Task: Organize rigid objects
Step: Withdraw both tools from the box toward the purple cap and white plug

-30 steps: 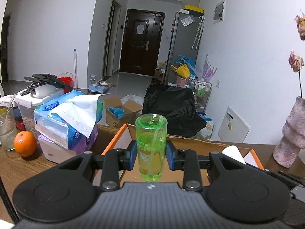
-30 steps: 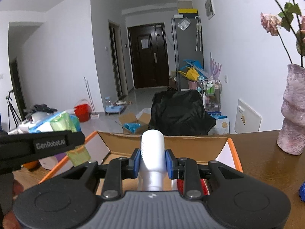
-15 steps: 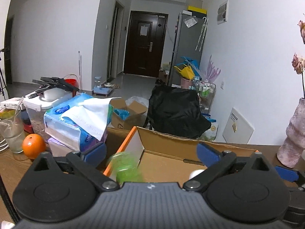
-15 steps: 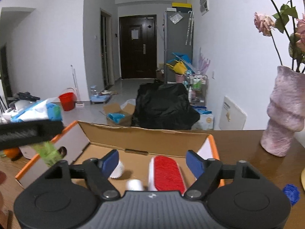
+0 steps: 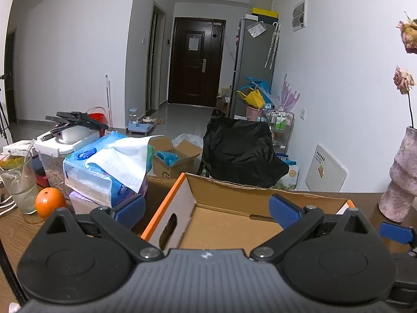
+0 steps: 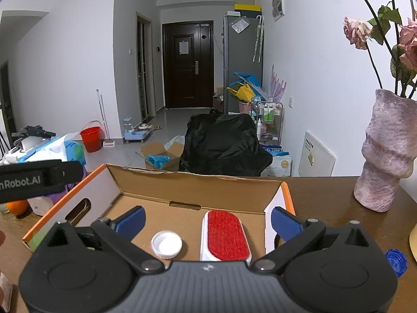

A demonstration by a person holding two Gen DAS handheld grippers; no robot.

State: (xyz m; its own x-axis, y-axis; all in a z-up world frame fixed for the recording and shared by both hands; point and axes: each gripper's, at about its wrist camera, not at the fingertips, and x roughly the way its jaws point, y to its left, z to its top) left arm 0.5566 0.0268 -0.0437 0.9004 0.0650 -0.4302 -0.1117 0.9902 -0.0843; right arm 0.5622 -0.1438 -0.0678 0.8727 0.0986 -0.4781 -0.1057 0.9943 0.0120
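An open cardboard box (image 5: 234,185) with orange edges stands on the brown table. My left gripper (image 5: 207,208) hangs open over its left part with nothing between the fingers. The green bottle is out of sight. In the right wrist view the box (image 6: 195,187) holds a red lint brush (image 6: 225,236) and a white round bottle end (image 6: 166,244). Above them my right gripper (image 6: 208,219) has its jaws opening wide and nothing between them. The left gripper's black body (image 6: 39,181) shows at that view's left edge.
A pink vase (image 6: 388,156) with dried roses stands at the right, with a blue cap (image 6: 396,259) on the table near it. Left of the box are a tissue pack (image 5: 109,169), an orange (image 5: 49,202) and a glass (image 5: 18,182).
Both grippers opened. The left one let go of the green bottle and the right one let go of the white bottle; both dropped into the box.
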